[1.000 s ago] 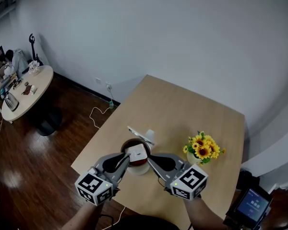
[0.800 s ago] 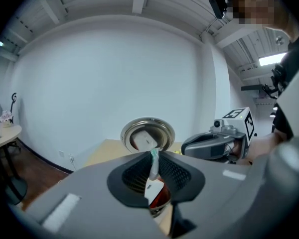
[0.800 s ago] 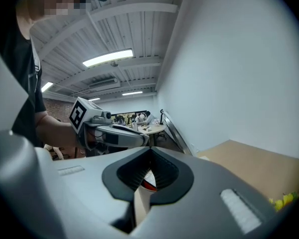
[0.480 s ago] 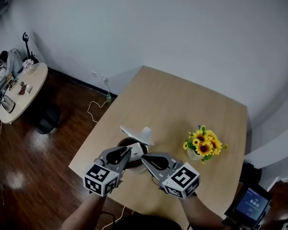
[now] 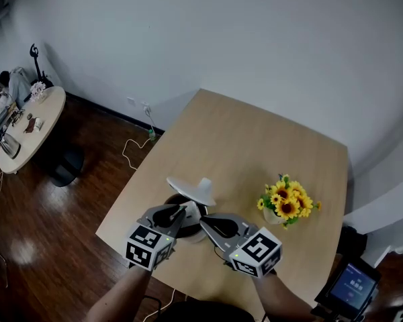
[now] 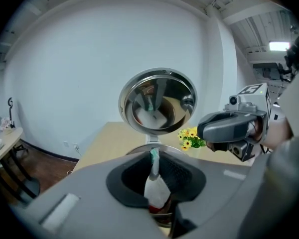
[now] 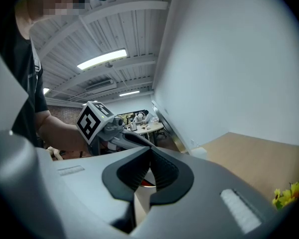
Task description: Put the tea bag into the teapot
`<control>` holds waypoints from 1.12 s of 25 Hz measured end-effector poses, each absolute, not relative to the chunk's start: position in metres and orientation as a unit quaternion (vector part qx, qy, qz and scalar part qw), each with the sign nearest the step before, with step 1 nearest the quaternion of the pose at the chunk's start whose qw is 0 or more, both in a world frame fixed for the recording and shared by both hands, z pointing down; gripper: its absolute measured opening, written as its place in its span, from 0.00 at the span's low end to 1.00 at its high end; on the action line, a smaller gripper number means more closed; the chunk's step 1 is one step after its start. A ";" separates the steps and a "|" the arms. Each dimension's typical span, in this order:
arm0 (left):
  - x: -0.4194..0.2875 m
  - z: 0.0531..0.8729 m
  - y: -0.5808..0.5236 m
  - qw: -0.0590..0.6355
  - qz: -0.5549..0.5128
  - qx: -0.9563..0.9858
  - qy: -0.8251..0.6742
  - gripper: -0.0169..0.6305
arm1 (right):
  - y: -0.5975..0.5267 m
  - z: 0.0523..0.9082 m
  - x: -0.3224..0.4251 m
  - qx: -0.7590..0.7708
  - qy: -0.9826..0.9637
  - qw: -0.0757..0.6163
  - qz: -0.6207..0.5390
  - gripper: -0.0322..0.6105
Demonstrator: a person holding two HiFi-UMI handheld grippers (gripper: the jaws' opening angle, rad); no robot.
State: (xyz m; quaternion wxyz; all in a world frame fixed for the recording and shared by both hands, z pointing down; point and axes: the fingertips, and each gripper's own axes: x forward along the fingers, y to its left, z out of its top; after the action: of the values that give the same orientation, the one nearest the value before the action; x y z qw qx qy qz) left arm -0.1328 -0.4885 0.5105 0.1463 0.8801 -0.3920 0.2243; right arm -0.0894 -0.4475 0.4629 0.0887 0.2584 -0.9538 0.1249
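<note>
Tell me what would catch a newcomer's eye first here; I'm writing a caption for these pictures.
The shiny round steel teapot lid stands flipped up over the open teapot at the light wooden table's near edge. Just before it, a white tea bag hangs between the left gripper's jaws, which have just been opening. A pot of yellow sunflowers stands to the right.

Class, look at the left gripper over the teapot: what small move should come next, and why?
Probably open the left gripper a little wider to drop the white tea bag. Its jaws have just been opening, the bag's green top between them, and the bag hangs right over the mouth of the round teapot, whose shiny metal lid stands tipped back.
</note>
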 end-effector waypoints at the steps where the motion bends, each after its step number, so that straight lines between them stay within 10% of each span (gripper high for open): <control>1: -0.133 0.511 -0.490 0.145 0.228 0.880 -0.392 0.12 | -0.449 0.463 -0.089 0.259 -0.954 0.088 0.125 0.05; 12: -0.132 0.517 -0.497 0.134 0.225 0.881 -0.395 0.21 | -0.457 0.468 -0.081 0.257 -0.955 0.084 0.121 0.05; 28: -0.155 0.419 -0.404 0.069 0.043 0.908 -0.411 0.03 | -0.407 0.406 -0.074 0.285 -0.955 0.040 0.067 0.05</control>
State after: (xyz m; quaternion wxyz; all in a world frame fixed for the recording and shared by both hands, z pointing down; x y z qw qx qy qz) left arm -0.1548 -0.4043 0.4194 0.0694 0.9081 -0.4108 0.0425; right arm -0.0741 -0.4071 0.4060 0.0403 0.2851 -0.9553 0.0674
